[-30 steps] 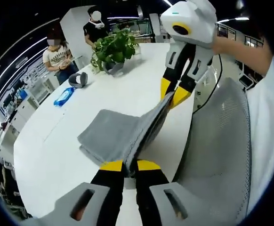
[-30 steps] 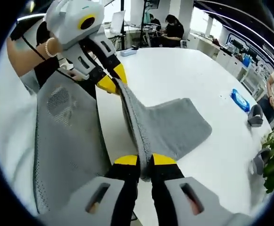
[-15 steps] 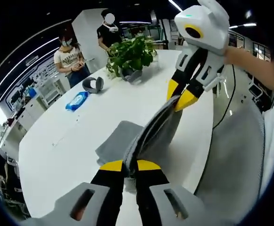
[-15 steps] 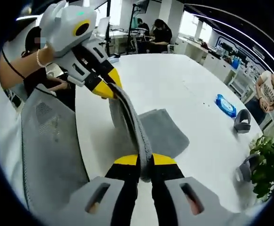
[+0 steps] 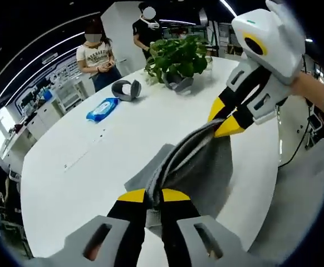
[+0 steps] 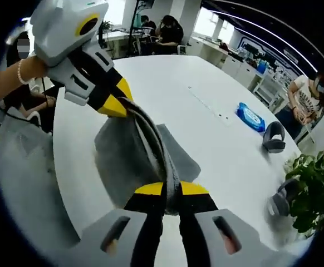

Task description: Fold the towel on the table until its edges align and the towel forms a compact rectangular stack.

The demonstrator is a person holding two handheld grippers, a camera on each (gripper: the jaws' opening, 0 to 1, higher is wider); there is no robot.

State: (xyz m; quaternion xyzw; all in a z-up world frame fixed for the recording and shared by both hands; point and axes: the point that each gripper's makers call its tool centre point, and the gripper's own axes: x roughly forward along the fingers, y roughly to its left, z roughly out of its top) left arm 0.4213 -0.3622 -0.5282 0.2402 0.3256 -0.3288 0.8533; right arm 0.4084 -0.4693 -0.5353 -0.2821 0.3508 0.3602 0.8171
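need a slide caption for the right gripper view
Both grippers' yellow-tipped fingers pinch a grey terry towel, lifting its stretched edge above the round white table.

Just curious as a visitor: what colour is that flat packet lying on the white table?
The packet is blue, clearest in the left gripper view.

One grey towel point(image 5: 198, 167), two grippers: left point(image 5: 153, 196), right point(image 6: 171, 189). On the one desk point(image 5: 95, 167): one potted plant point(image 5: 180, 55), one blue packet point(image 5: 102, 108), one headset point(image 5: 126, 89). Two people stand beyond.
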